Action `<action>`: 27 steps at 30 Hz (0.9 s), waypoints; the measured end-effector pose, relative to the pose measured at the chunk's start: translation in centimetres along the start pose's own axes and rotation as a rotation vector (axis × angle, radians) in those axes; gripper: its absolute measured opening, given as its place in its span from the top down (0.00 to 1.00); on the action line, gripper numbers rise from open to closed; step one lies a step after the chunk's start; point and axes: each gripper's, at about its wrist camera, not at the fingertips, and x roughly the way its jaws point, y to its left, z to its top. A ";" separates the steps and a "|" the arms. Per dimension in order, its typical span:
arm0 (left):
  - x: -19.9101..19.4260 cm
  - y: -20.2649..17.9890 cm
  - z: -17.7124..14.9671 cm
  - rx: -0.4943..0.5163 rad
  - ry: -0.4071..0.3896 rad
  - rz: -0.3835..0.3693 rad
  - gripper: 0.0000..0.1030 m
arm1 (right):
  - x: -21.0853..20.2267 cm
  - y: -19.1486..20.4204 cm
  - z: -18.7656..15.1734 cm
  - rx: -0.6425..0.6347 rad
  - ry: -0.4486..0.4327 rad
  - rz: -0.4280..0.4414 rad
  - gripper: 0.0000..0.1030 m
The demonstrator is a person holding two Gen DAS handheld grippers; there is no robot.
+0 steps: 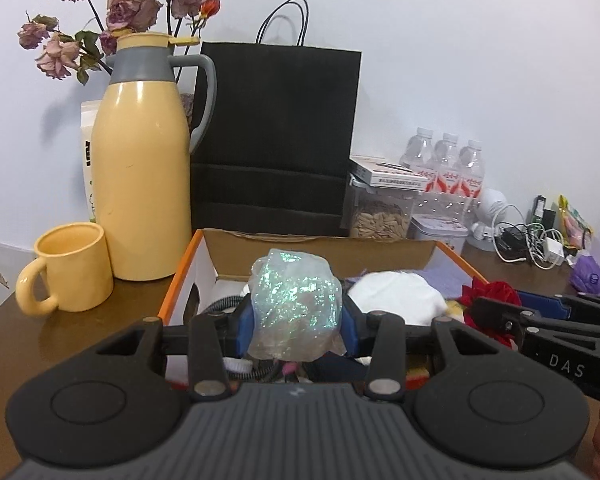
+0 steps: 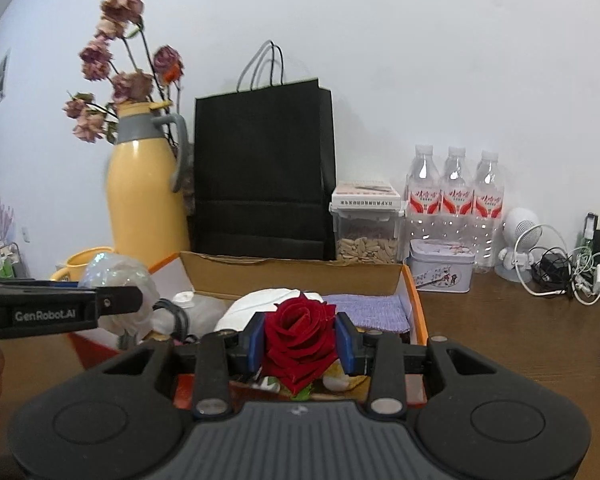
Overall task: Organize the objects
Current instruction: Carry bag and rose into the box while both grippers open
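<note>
iridescent wrapped ball (image 1: 296, 304) pinched between left gripper (image 1: 298, 326) pads, jaws partly closed on it; red rose (image 2: 298, 340) likewise clamped in right gripper (image 2: 300, 344). both sit above the open box (image 2: 292, 270), just ahead and below the jaws.

Yellow thermos jug (image 1: 140, 176): glossy smooth plastic, matt grey collar. Yellow mug (image 1: 70, 268): smooth, semi-gloss, perhaps ceramic. Black paper bag (image 1: 276, 136): matt, finely ribbed. Open cardboard box (image 1: 324, 246): raw brown board inside. Crumpled iridescent film (image 1: 296, 304): shiny, translucent, wrinkled. Red rose (image 2: 298, 338): velvety matt petals. Water bottles (image 2: 456, 200): clear glossy plastic. Table (image 2: 520, 340): dark polished wood.
</note>
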 end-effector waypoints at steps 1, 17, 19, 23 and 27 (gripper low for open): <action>0.6 0.1 0.0 -0.001 0.000 0.002 0.58 | 0.6 -0.2 0.1 0.005 0.006 0.000 0.66; 5.3 1.4 0.2 0.048 0.040 -0.024 0.53 | 4.5 -0.8 -0.7 -0.016 0.050 0.021 0.66; 5.2 1.2 0.1 0.055 0.033 -0.014 0.43 | 4.5 -0.8 -0.8 -0.017 0.056 0.023 0.61; 4.7 1.2 -0.2 0.051 0.000 -0.003 0.00 | 4.4 -0.8 -1.1 -0.015 0.060 0.009 0.21; 4.7 1.0 -0.3 0.053 -0.011 0.003 0.00 | 4.2 -0.8 -1.1 -0.011 0.043 -0.005 0.01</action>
